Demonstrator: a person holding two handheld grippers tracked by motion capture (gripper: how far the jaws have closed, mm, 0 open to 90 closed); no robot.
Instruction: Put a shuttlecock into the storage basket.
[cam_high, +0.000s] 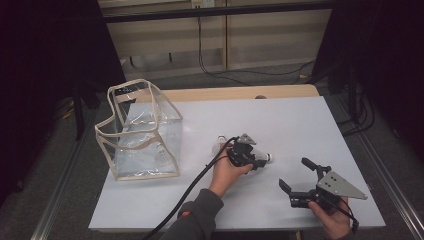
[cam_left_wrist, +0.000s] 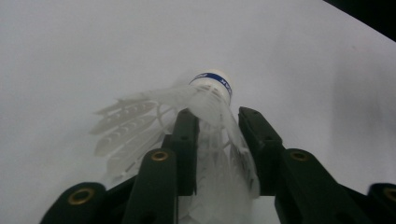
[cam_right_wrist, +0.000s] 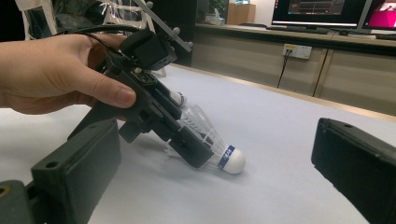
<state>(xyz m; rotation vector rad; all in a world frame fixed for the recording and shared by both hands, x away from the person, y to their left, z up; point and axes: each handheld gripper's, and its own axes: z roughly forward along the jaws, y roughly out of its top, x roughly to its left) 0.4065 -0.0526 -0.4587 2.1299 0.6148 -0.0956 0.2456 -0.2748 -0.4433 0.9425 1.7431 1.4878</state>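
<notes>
The left claw was clenched on a shuttlecock lying mid-bench, cork rightward; the right claw waited released nearby; seemingly the pickup step; next, lifting toward the clear bag at the left.

Legible text: none | shuttlecock cork: blue band with white lettering, too blurred to read | monitors behind the shuttlecock, across the room: screen content too small to read
</notes>
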